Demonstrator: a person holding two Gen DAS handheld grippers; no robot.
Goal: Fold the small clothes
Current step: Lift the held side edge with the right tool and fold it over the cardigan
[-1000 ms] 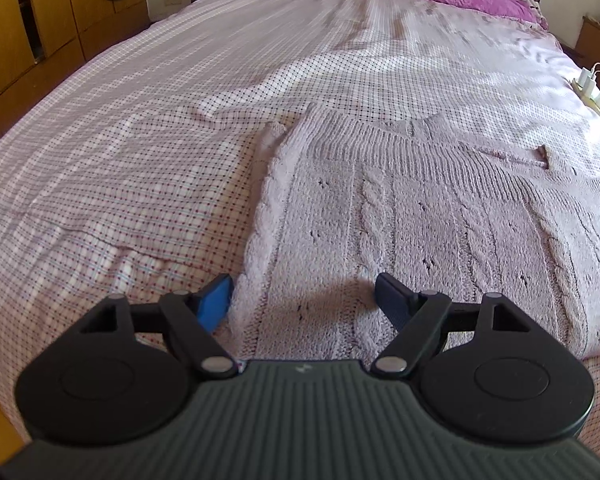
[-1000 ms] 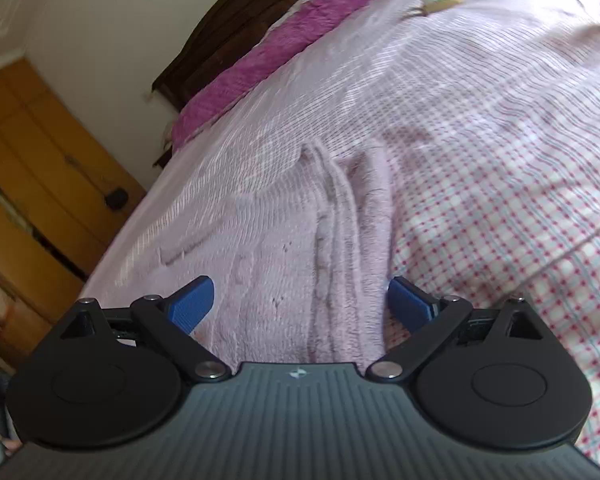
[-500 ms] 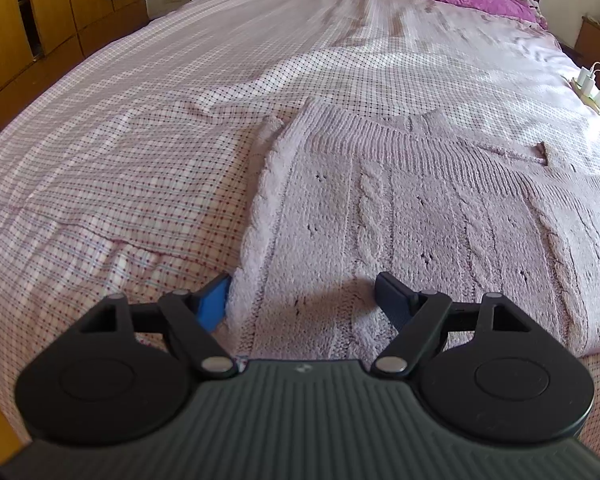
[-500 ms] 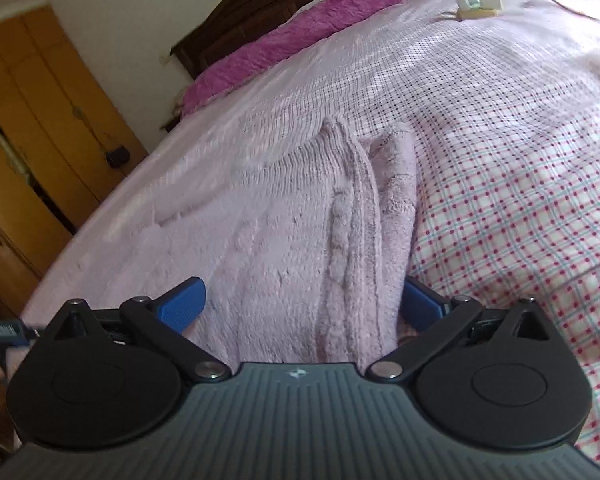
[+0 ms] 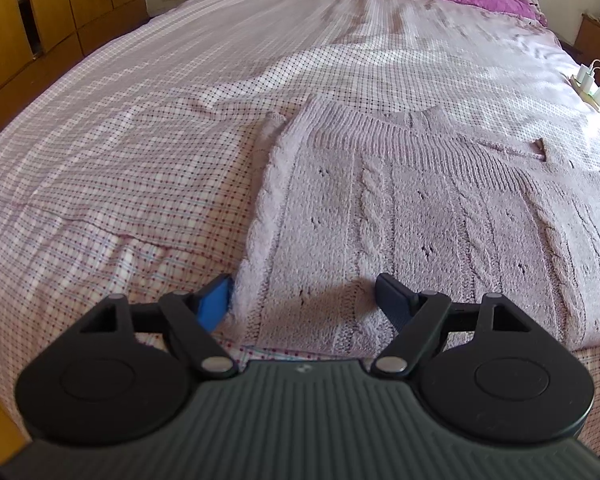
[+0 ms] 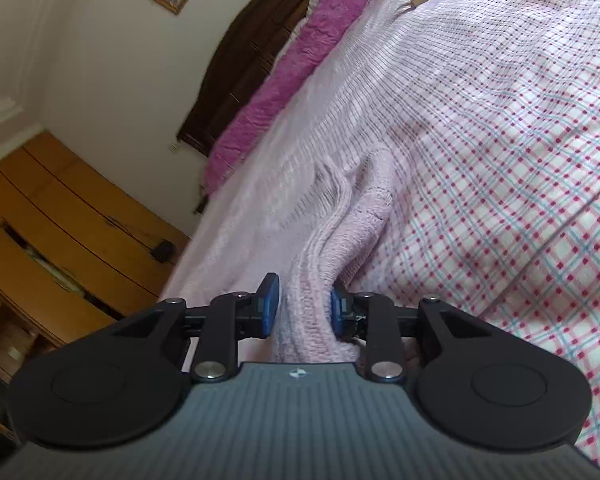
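Right gripper (image 6: pixel 305 312) clamped on cable-knit sweater (image 5: pixel 440 232) near right edge; left gripper (image 5: pixel 302 300) spread wide, straddling near left corner. Close left before lifting; raise both evenly.

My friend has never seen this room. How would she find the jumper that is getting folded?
Start with the big bed, covered by a pink checked sheet. At its near edge lies the jumper, spread mostly flat, with the right tongs pinching one edge and the left tongs open over its hem. It is the only fluffy, pale lilac thing there, knitted with rope-like twists, unlike the thin sheet.
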